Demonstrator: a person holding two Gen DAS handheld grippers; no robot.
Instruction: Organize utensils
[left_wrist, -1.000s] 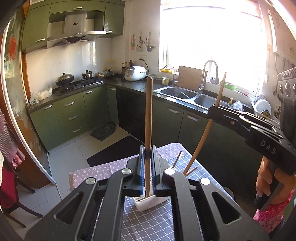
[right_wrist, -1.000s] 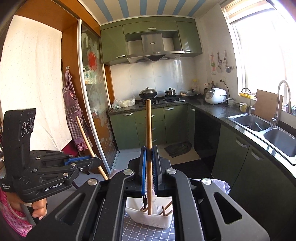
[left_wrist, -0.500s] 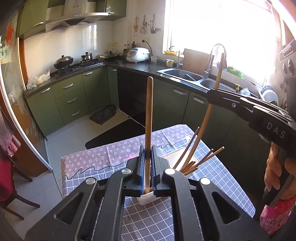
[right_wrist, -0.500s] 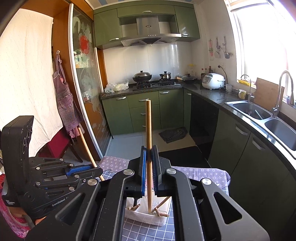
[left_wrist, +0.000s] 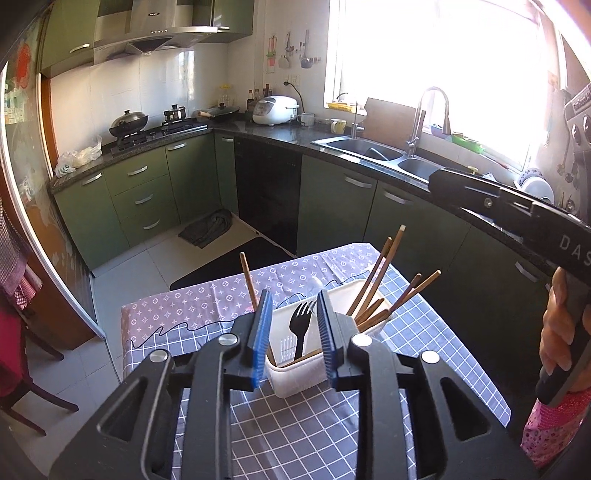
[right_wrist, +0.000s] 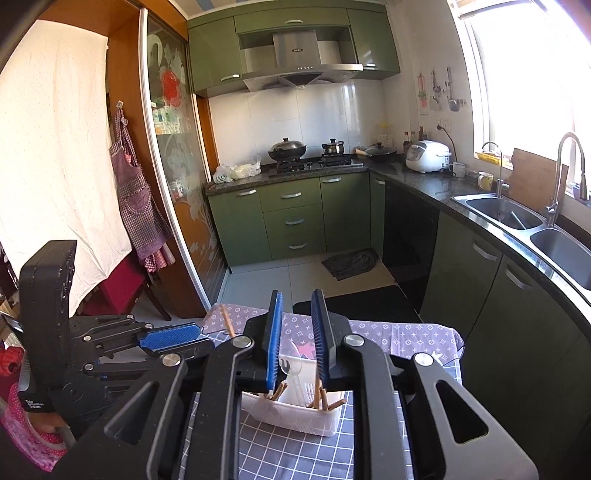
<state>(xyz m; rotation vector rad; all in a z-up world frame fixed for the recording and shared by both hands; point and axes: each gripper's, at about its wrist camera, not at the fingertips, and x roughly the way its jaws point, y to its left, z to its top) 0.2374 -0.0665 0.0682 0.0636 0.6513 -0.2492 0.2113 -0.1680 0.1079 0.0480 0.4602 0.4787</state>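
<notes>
A white slotted utensil holder (left_wrist: 295, 373) (right_wrist: 295, 413) stands on the checked tablecloth. It holds a black fork (left_wrist: 301, 325), a clear plastic utensil (right_wrist: 291, 365) and several wooden chopsticks (left_wrist: 373, 291) (right_wrist: 320, 395). My left gripper (left_wrist: 293, 332) hangs just above the holder, its jaws opening, no pad pressing on anything. One chopstick (left_wrist: 246, 280) leans beside its left finger. My right gripper (right_wrist: 297, 339) is also over the holder, jaws opening with nothing gripped. Each gripper shows in the other's view: the right gripper (left_wrist: 454, 184) and the left gripper (right_wrist: 199, 341).
The small table (left_wrist: 424, 369) is covered with a purple and grey cloth. A person's hand (left_wrist: 557, 332) holds the right gripper's handle. Green cabinets (right_wrist: 295, 218), a stove and a double sink (left_wrist: 369, 151) line the walls. A red chair (left_wrist: 14, 343) stands at the left.
Both grippers have sunk toward the holder and their jaws have parted. The chopstick each one held upright has dropped into the holder.
</notes>
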